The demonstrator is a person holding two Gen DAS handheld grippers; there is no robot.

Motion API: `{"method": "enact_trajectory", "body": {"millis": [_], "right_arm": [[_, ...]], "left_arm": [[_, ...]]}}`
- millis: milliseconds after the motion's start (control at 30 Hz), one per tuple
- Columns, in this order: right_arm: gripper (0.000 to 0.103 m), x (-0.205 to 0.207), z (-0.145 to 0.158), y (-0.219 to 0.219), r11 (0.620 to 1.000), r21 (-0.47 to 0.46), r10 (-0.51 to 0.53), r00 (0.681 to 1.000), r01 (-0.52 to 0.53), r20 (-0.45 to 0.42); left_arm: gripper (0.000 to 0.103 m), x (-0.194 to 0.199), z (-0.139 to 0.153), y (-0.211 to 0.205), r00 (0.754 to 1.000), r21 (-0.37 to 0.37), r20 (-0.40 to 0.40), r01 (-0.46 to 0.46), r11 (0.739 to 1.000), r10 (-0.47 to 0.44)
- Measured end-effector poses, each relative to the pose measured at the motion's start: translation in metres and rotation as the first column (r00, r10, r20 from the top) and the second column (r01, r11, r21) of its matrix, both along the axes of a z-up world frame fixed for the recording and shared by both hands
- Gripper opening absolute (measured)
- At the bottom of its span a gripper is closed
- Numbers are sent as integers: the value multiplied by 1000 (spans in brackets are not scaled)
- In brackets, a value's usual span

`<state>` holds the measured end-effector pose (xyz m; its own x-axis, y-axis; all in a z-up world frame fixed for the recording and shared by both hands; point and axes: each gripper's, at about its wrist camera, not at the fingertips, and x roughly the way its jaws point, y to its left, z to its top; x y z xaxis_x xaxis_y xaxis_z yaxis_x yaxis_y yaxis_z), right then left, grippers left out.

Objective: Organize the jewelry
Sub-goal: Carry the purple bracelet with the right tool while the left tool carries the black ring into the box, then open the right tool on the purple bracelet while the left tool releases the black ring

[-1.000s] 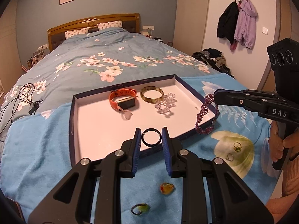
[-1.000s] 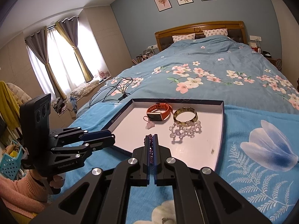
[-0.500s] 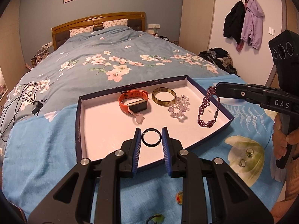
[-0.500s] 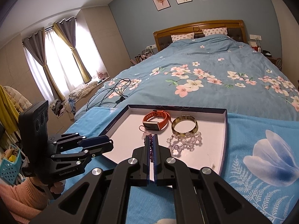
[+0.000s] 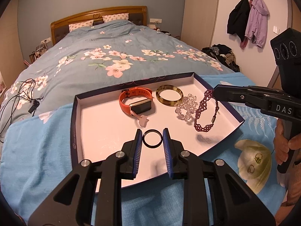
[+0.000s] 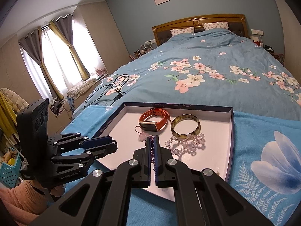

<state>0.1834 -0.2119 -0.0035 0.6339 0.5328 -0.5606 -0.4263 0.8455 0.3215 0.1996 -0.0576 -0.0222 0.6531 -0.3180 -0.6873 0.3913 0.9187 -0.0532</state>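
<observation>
The near left floor of the tray [image 5: 90, 124] lies bare, giving room to reach in. Along its far side the watch [image 5: 137, 103], bangle [image 5: 169, 98] and clear bead bracelet [image 5: 185, 107] crowd together; the hanging purple bead string [image 5: 204, 113] blocks the right.

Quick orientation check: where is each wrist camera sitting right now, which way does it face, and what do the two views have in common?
Left wrist: behind the left gripper, which pinches a black ring, facing the headboard over the shallow white tray; the right gripper dangles a purple beaded bracelet, right hand visible.
Right wrist: behind the right gripper, facing the bed and curtained windows; the left gripper and pink sleeve show.
Shared: tray, orange smartwatch, amber bangle, clear bead bracelet.
</observation>
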Motion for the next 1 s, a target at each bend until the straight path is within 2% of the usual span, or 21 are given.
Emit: {"method": "enact_trajectory", "body": {"millis": [667, 1000], "right_arm": [[2, 29, -10, -1, 1000, -1, -17, 998, 17, -53], [2, 47, -22, -9, 997, -17, -72, 993, 71, -93]], "left_arm": [[23, 39, -23, -16, 997, 45, -71, -19, 999, 22], [23, 62, -39, -23, 992, 58, -118, -32, 998, 39]]}}
